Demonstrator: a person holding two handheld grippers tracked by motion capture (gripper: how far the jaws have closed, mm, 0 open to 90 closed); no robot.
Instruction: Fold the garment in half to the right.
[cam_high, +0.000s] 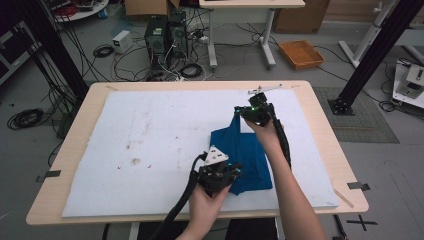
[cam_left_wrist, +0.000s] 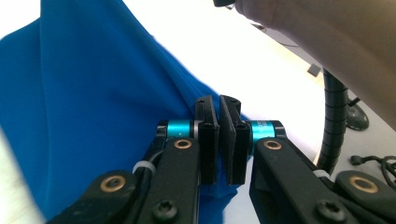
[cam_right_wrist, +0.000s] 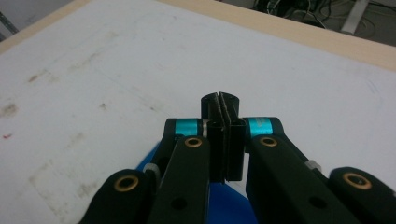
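My left gripper (cam_high: 235, 171) is clamped on the near edge of the blue cloth (cam_high: 245, 150), its 2 jaws pressed together with fabric between them. My right gripper (cam_high: 239, 111) is clamped on the cloth's far corner at 12 o'clock and lifts it clear of the surface. The cloth lies folded on the white mat (cam_high: 150, 140), at 3 o'clock from the worktop (cam_high: 325, 145) centre.

No text, label or number seems readable on anything here; the pictures are too coarse.
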